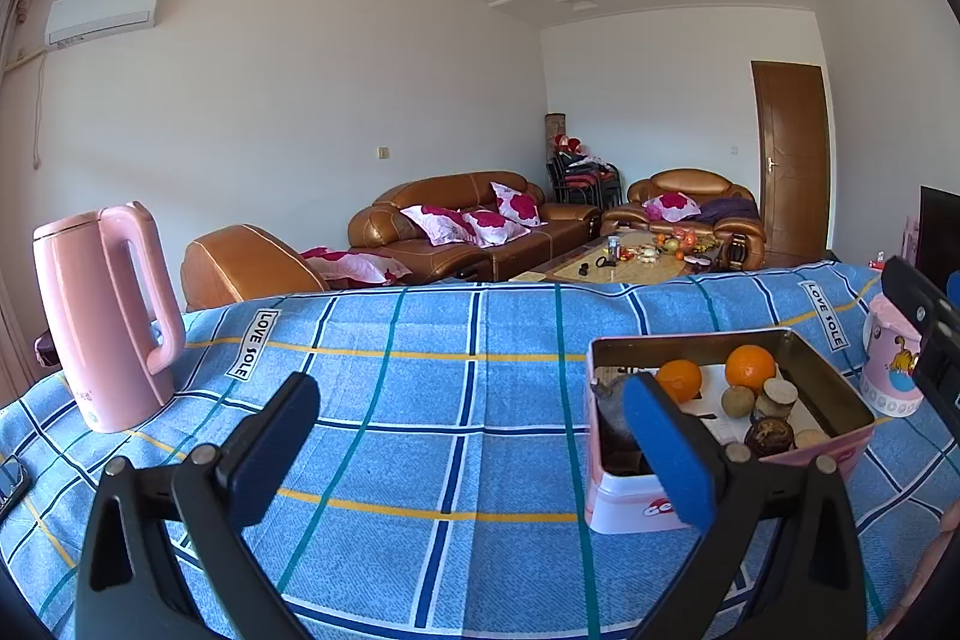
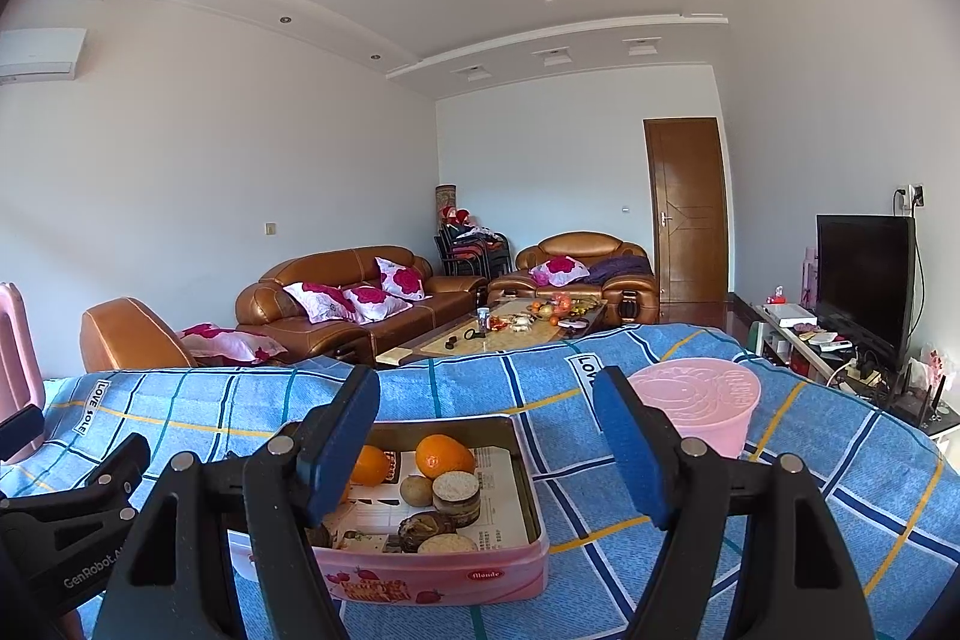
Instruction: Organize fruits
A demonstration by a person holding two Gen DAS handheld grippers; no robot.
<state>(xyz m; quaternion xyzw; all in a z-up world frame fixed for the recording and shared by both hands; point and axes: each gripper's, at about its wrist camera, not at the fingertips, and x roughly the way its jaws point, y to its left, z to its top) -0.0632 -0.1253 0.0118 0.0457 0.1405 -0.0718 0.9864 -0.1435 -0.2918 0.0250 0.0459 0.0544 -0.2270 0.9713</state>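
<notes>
Orange fruit, two round oranges (image 2: pixel 444 454), sit in a pink tin (image 2: pixel 420 574) lined with newspaper on the blue checked cloth (image 1: pixel 420 400), beside brown lumpy pieces. Both the left gripper (image 1: pixel 474 442) and right gripper (image 2: pixel 486 451) hover spread apart, grasping nothing.

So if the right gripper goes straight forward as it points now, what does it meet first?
Probably nothing soon: the right gripper is open and aims over the blue checked cloth, between the pink tin and pink bucket. Depth is unclear.
</notes>
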